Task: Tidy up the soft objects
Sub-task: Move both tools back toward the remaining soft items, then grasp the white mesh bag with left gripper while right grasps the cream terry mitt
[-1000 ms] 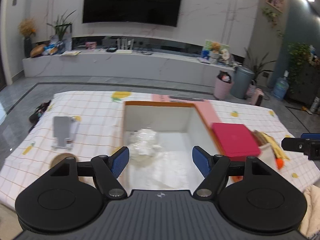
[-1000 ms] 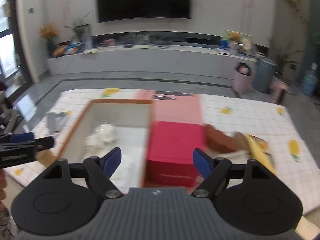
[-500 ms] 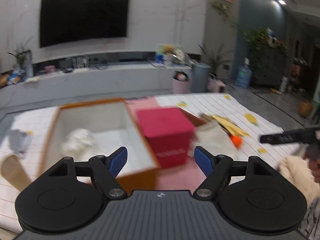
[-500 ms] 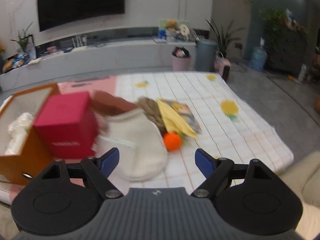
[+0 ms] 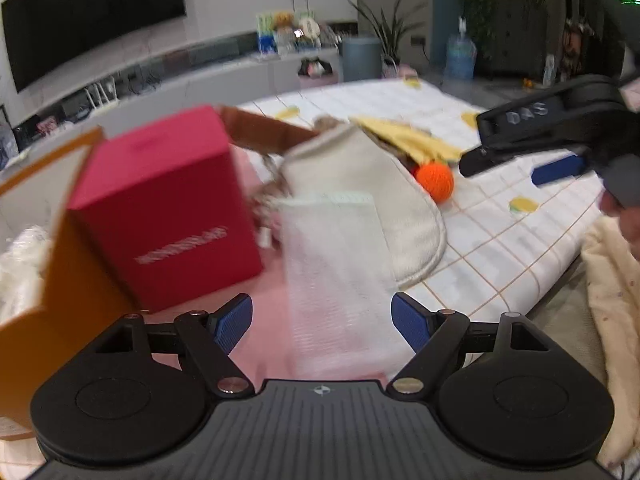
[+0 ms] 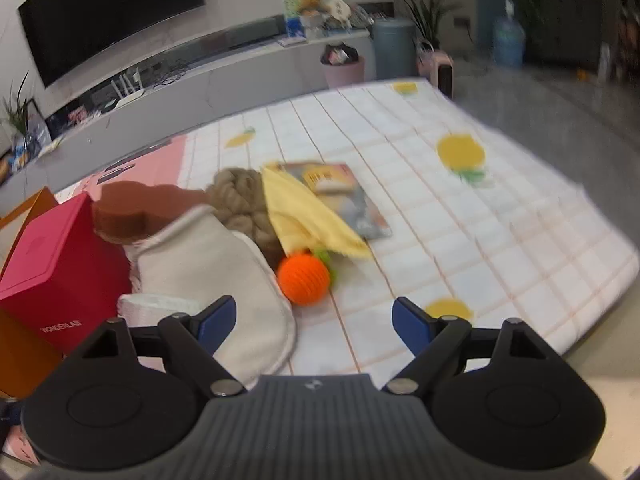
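left gripper (image 5: 322,322): jaws wide, have just been opening; nothing pressed by the pads, though the mesh cloth (image 5: 336,276) lies in view between them at lower centre. right gripper (image 6: 314,322): jaws wide, nothing held; bare tablecloth (image 6: 480,240) between them.

soft items sit in a pile at centre of both views: cream mitt (image 6: 212,276) on top, mesh cloth at its near edge, braided beige piece (image 6: 244,200) and yellow cloth (image 6: 304,216) behind, orange ball (image 6: 304,280) just beside the mitt's right edge. red box (image 5: 160,216) stands at left, touching the orange bin (image 5: 48,300); something white is already inside the bin at far left.

judged step: approach to the pile, first pick not yet made.

risks from here:
- both views are blurred; a close made at this pace may land off target or pinch only a fold.
- the mesh cloth overlaps the mitt, so a grab may drag both, or snag the brown piece (image 6: 132,212) behind.
- the ball is round and free; a nudge from the mitt could roll it toward the table edge at lower right.
- the red box is close to the left jaw; a sideways sweep could tip it against the bin.
- the two grippers converge on one pile and may collide.
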A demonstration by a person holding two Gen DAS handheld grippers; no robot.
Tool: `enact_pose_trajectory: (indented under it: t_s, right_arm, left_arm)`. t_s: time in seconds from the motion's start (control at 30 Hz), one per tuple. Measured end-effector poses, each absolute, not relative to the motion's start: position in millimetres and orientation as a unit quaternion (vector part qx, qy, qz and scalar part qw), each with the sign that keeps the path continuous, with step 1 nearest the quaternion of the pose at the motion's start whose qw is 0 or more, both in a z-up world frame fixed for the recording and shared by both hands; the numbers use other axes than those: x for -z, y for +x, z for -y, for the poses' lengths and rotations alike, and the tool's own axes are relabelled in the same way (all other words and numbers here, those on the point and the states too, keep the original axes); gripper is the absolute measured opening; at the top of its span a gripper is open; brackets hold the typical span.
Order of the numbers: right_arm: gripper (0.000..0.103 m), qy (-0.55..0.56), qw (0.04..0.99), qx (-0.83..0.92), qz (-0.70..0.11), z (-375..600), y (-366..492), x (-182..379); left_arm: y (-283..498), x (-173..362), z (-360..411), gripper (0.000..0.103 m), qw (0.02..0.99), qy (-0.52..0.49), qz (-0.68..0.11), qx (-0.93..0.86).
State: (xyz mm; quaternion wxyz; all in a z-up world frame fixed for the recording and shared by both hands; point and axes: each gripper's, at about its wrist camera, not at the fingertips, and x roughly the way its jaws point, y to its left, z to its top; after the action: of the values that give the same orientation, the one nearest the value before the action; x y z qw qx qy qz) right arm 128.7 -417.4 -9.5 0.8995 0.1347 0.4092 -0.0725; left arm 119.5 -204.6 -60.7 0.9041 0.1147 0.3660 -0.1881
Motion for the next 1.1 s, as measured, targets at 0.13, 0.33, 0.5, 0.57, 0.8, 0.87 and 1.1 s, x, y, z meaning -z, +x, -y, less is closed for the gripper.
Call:
enact_pose_trajectory:
  t_s: [0.13, 0.33, 0.5, 0.57, 0.8, 0.87, 1.1]
  right_arm:
    - [0.084, 0.174, 0.869, 0.077, -0.456, 433, 128, 35]
    - [0.084, 0.165, 0.880, 0.081, -0.438, 426, 139, 29]
    - [0.084, 0.157, 0.883, 0.064, -0.437, 421, 143, 29]
    - [0.084, 0.152, 0.883, 0.068, -0.439, 422, 143, 32]
    - [0.091, 0.156, 0.889, 0.048, -0.427, 419, 145, 35]
    - [0.094, 0.130, 0.895, 0.017, -0.426, 409, 146, 37]
    - [0.100, 0.001, 0.909, -0.052, -0.413, 358, 145, 54]
  left_arm:
    - [138, 74, 218, 0.093, 0.887, 0.117, -0.395, 0.207]
    - [162, 87, 229, 0.093, 0.874, 0.105, -0.430, 0.201]
    - [166, 92, 236, 0.093, 0.867, 0.124, -0.436, 0.208]
    - [166, 93, 233, 0.088, 0.864, 0.116, -0.441, 0.214]
    - [164, 86, 205, 0.005, 0.869, 0.106, -0.438, 0.205]
    - [157, 81, 192, 0.004, 0.870, 0.096, -0.439, 0.203]
    - [115, 60, 151, 0.004, 0.884, 0.119, -0.401, 0.207]
